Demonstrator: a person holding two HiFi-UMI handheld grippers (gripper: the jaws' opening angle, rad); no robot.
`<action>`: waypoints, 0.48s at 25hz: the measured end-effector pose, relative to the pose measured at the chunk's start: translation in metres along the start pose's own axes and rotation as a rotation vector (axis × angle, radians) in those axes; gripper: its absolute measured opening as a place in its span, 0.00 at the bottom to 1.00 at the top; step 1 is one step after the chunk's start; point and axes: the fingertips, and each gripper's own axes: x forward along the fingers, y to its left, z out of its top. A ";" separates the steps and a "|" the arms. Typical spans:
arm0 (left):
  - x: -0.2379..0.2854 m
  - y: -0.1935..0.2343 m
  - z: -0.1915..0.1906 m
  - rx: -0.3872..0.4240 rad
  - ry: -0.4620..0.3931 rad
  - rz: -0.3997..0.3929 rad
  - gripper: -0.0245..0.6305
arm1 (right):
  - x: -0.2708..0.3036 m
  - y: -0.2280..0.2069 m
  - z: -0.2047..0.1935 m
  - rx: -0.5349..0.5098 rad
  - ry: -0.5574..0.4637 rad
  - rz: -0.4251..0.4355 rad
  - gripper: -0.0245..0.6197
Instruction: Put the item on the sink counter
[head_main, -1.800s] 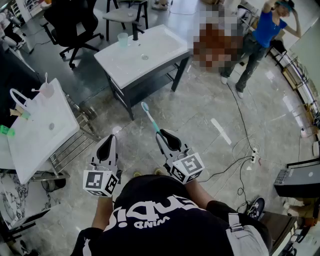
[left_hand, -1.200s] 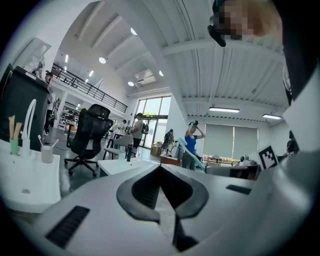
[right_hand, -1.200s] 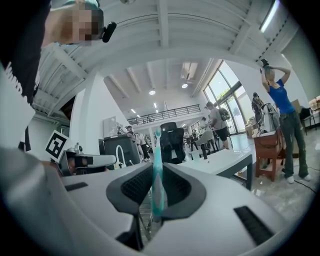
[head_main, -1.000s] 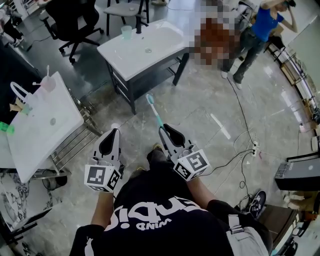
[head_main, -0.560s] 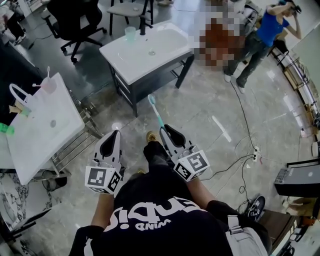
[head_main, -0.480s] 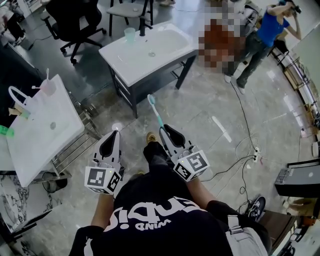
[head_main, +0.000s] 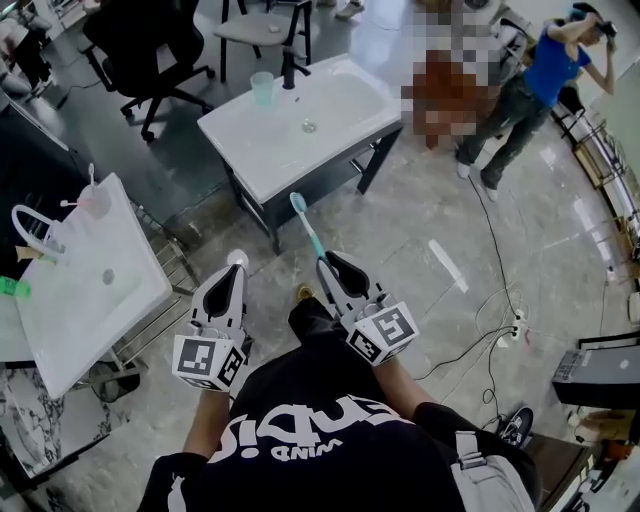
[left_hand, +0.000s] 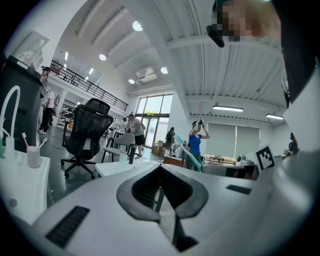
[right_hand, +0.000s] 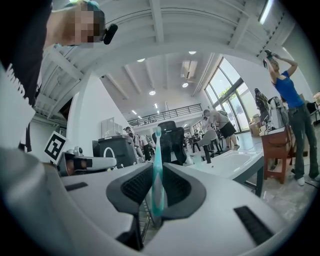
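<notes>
My right gripper (head_main: 331, 268) is shut on the handle of a teal toothbrush (head_main: 305, 226), held at waist height. The bristle end points up and forward toward the white sink counter (head_main: 345, 104), which stands a few steps ahead over bare floor. In the right gripper view the toothbrush (right_hand: 157, 165) stands upright between the dark pads (right_hand: 135, 186), with the sink counter (right_hand: 235, 161) beyond at right. My left gripper (head_main: 229, 278) hangs beside it, shut with nothing in it. The left gripper view shows the left gripper (left_hand: 162, 181) with the toothbrush (left_hand: 181, 145) off to the right.
On the counter stand a pale green cup (head_main: 262, 88) and a black faucet (head_main: 289, 70). A second white sink (head_main: 70, 290) with a cup of brushes (head_main: 93, 200) is at left. Office chairs (head_main: 140, 35), floor cables (head_main: 480, 310) and a person in blue (head_main: 545, 80) surround.
The person carrying the grippers has stepped slightly forward and left, so the left sink sits nearer. Both grippers keep their pose and the toothbrush stays gripped.
</notes>
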 end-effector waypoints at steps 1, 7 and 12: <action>0.007 0.004 0.002 0.001 0.000 0.004 0.07 | 0.007 -0.005 0.002 0.003 0.000 0.003 0.15; 0.053 0.028 0.017 0.005 -0.003 0.037 0.07 | 0.054 -0.037 0.015 0.006 0.009 0.048 0.15; 0.090 0.048 0.028 0.004 -0.007 0.076 0.07 | 0.094 -0.063 0.026 -0.004 0.020 0.091 0.15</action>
